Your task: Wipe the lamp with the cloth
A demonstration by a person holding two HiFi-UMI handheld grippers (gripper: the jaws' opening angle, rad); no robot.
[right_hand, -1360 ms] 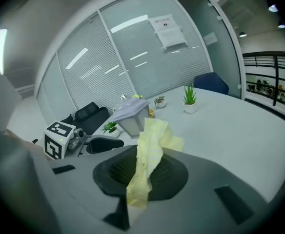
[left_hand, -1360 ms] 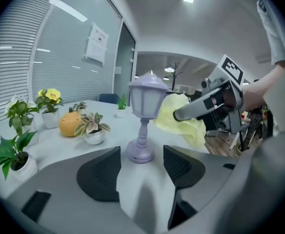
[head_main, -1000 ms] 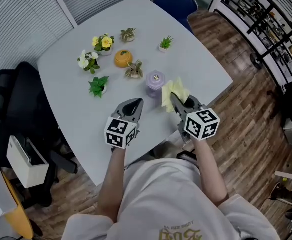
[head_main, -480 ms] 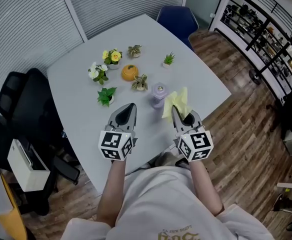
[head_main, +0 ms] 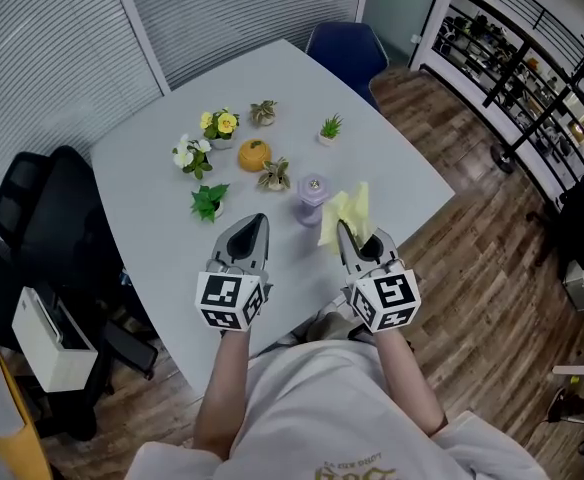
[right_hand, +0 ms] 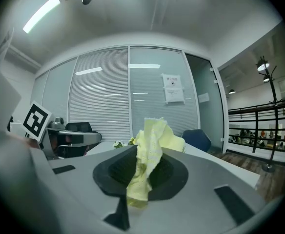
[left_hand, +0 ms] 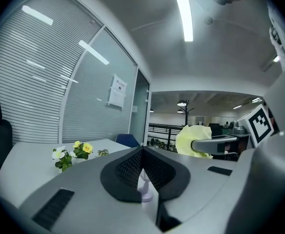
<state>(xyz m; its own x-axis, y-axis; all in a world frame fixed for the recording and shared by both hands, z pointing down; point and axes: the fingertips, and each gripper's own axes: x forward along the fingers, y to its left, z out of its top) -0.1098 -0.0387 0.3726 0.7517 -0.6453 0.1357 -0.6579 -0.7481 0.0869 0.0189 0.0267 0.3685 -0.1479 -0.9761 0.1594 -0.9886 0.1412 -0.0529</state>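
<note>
Right claw [head_main: 344,230]: clamped on the yellow cloth [head_main: 344,211], held above the table's near edge. Left claw [head_main: 255,223]: closed, empty. Table [head_main: 392,158]: grey, carries every item. Lamp [head_main: 312,196]: small, lilac, toward the near edge, just beyond the cloth, untouched. Step, as judged: approach; next, lower the cloth onto the lamp. Obstacles: succulent [head_main: 274,175] just beside the lamp; yellow flowers [head_main: 219,124] well apart, toward the far edge.
</note>
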